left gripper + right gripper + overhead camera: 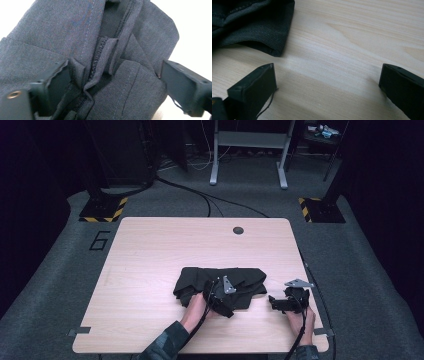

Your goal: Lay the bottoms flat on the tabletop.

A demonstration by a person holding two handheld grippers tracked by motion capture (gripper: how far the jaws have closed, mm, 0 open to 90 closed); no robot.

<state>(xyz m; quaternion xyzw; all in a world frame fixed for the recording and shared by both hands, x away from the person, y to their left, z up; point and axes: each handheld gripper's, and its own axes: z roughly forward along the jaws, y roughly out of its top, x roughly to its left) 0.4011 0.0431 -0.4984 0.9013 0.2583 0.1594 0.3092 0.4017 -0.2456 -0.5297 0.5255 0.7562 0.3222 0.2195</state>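
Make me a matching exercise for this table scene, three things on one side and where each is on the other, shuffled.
Things:
1. left claw
2. right claw
3. round hole

Places:
A. in the table top near its far edge
B. over bare wood, beside the dark garment
C. jaws either side of the garment's folds

Pairs: 1-C, 2-B, 3-A

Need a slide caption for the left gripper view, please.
Left claw open, straddling bunched folds and seams of the dark garment.

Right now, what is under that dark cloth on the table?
The dark cloth lies bunched on the wooden table, with the left gripper over it. Anything beneath its folds is covered.
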